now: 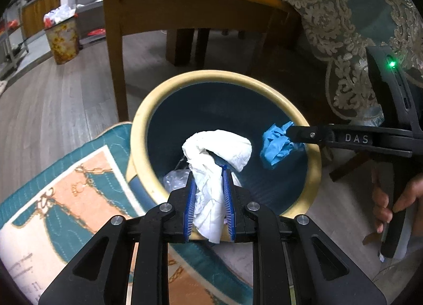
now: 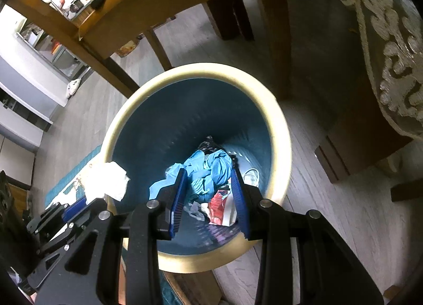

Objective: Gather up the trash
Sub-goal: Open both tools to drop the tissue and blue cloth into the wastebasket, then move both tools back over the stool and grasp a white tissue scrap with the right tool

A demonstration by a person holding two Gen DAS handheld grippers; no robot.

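Observation:
A round bin with a cream rim (image 1: 144,109) and dark blue inside stands on the floor; it also shows in the right wrist view (image 2: 277,120). My left gripper (image 1: 209,170) is shut on a crumpled white tissue (image 1: 219,146) and holds it over the bin's near rim. My right gripper (image 2: 208,173) is shut on a crumpled blue paper (image 2: 206,170) above the bin's opening; the blue paper shows at its tips in the left wrist view (image 1: 276,144). The left gripper with the tissue (image 2: 113,181) shows at the bin's left rim. Wrappers and clear plastic (image 2: 219,207) lie in the bin.
A wooden chair (image 1: 116,48) stands just behind the bin. A teal lace-edged tablecloth (image 1: 343,27) hangs at the right. A patterned teal and peach mat (image 1: 66,191) lies under the bin's left side. A second full bin (image 1: 63,38) stands far left.

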